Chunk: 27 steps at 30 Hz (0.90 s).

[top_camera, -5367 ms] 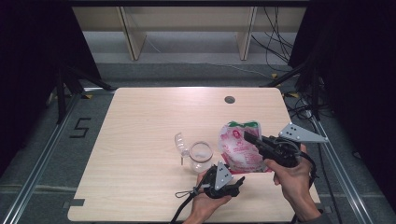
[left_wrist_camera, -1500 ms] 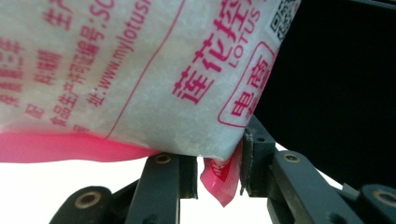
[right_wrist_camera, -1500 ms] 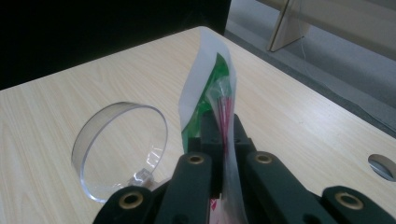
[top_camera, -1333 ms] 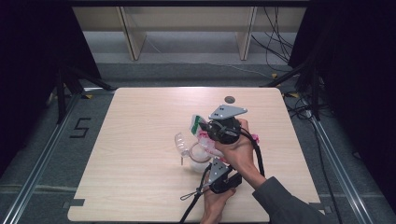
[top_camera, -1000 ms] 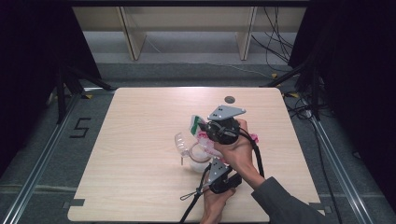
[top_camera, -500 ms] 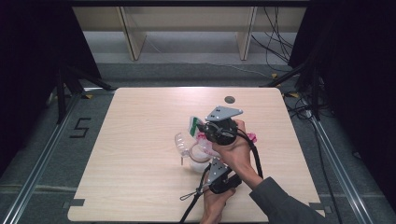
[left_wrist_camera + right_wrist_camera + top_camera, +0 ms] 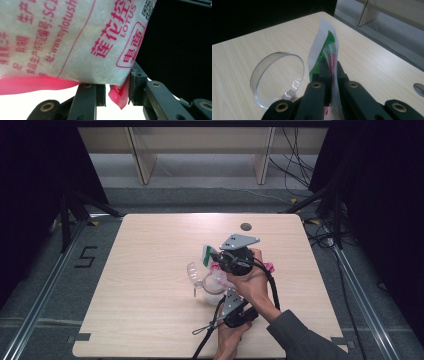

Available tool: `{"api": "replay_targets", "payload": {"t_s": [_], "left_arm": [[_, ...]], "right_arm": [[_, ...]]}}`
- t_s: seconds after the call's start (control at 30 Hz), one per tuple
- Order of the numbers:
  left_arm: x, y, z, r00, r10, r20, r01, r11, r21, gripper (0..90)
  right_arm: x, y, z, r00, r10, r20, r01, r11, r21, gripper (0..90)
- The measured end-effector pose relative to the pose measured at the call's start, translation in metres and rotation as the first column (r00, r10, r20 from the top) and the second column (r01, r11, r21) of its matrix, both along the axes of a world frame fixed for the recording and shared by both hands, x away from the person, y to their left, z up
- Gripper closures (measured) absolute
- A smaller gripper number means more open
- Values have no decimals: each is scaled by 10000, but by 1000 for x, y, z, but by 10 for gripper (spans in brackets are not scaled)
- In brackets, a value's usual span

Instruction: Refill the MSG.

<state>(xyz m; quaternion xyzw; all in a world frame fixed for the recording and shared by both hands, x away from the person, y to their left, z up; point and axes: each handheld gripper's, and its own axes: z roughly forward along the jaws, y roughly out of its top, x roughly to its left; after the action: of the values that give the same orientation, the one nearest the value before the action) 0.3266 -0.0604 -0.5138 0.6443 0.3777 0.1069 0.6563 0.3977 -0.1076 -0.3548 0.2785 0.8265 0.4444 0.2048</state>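
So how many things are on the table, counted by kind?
White plastic bag with pink print: 1
Clear plastic jug with lid: 1
Black two-jaw grippers, left and right: 2
Total: 4

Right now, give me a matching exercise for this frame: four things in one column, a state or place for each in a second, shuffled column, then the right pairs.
Things:
1. right claw
2. left claw
3. clear jar
4. round hole

States or places:
A. in the table near its far edge
B. clamped on the bag's green and white top end
C. pinching a pink corner of the bag
D. standing on the table under the bag

Pairs: 1-B, 2-C, 3-D, 4-A
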Motion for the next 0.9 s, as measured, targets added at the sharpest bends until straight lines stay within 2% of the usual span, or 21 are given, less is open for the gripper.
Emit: {"api": "replay_targets", "payload": {"t_s": [0.07, 0.1, 0.17, 0.2, 0.23, 0.27, 0.3, 0.53, 0.6, 0.63, 0.73, 0.77, 0.9], "left_arm": [[1, 0, -1, 9999, -117, 62, 118, 9999, -109, 714], [0, -1, 0, 10000, -34, 16, 34, 10000, 36, 714], [0, -1, 0, 10000, -37, 35, 36, 10000, 54, 714], [2, -1, -1, 9999, -153, 74, 153, 9999, -22, 714], [1, -5, -1, 9999, -101, -2, 101, 9980, -632, 714], [1, -5, -1, 9999, -101, -2, 101, 9980, -632, 714], [1, -2, -1, 9998, -159, 91, 160, 9998, -79, 714], [2, -1, -1, 9998, -178, 93, 179, 9998, -54, 714], [2, 0, 0, 10000, -98, -12, 98, 9999, 65, 714], [2, 1, 0, 9999, -114, 31, 114, 9999, 13, 714], [2, 1, 0, 9999, -114, 32, 113, 9999, 41, 714], [3, 1, 0, 9998, -192, 73, 192, 9998, -94, 714], [3, 1, 0, 9998, -192, 101, 193, 9998, -111, 714]], "right_arm": [[-1, -1, 0, 9999, -59, -100, 59, 10000, 19, 900], [-2, -1, 0, 9997, -158, -172, 160, 9998, 145, 900], [-1, -3, 1, 9999, 10, -150, -10, 10000, 43, 900], [-1, -3, 1, 9996, -49, -291, 53, 9999, 131, 900], [-1, -3, 1, 9998, -20, -194, 23, 9999, 170, 900], [-1, -3, 1, 9998, -20, -194, 23, 9999, 170, 900], [-1, -4, 1, 9998, -36, -212, 39, 9999, 154, 900], [-1, -3, 1, 9998, -62, -193, 65, 9999, 148, 900], [0, -2, 1, 9999, -54, -124, 54, 10000, 5, 900], [1, -2, 1, 9999, -61, 93, 62, 9999, -112, 899], [0, 0, 0, 9999, -90, -81, 90, 10000, -26, 900], [0, 0, 0, 9999, -27, -159, 26, 10000, -53, 899], [0, 2, 0, 9998, 2, -174, -4, 9999, -122, 899]]}}
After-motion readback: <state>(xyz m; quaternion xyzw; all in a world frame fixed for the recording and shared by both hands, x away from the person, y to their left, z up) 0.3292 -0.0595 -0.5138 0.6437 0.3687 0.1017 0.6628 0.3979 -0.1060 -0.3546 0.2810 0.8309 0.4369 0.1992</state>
